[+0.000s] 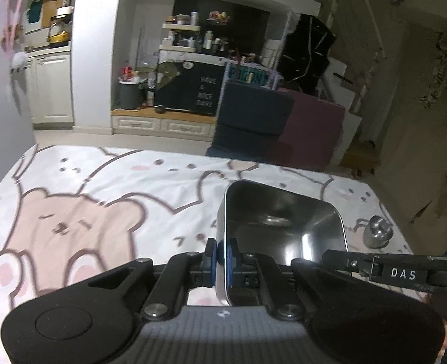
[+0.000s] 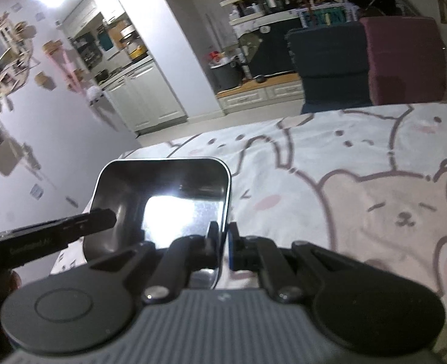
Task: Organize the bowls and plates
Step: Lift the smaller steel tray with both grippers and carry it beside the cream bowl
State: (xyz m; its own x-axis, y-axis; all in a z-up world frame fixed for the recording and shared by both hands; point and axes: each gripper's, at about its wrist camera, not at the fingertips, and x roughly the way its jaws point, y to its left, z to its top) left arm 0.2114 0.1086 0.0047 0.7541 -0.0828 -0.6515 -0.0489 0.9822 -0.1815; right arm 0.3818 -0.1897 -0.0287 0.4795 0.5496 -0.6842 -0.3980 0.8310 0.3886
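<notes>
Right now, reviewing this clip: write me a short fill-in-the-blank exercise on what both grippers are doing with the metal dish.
1. The left gripper and right gripper are both shut on the rim of one ____ steel tray.
2. The tablecloth is printed with cartoon ____.
3. A small metal cup stands on the cloth, ____ from the tray.
4. The tray's inside holds ____.

Missing words: rectangular; bears; apart; nothing
</notes>
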